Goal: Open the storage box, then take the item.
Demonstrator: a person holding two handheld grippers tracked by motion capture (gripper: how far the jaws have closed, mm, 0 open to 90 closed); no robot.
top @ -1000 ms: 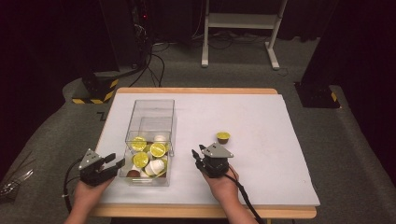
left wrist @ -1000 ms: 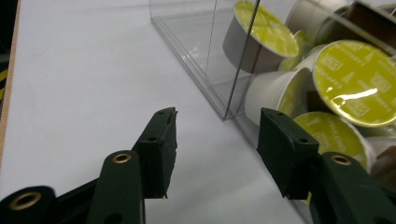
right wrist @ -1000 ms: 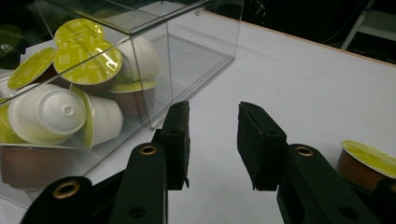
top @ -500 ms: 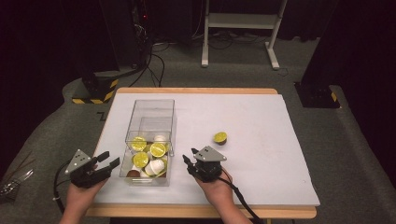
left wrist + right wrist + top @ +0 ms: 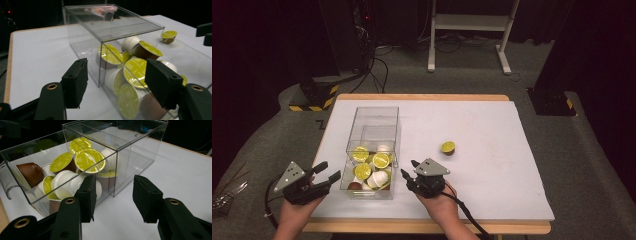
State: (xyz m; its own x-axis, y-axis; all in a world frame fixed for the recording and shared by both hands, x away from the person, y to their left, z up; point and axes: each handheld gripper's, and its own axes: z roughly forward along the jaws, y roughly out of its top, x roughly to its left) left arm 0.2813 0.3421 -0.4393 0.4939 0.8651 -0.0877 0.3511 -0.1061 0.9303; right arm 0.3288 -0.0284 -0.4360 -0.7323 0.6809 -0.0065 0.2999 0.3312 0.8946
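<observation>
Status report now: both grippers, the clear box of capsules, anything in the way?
Left gripper open, empty. Right gripper open, empty. Clear box between them, capsules inside. One capsule loose on table, not in the way.

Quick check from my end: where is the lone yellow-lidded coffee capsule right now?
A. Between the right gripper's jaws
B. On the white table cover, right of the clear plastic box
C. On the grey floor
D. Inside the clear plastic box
B: the lone yellow-lidded coffee capsule sits on the white table cover, right of the clear plastic box and beyond the right gripper, whose jaws hold nothing.
</observation>
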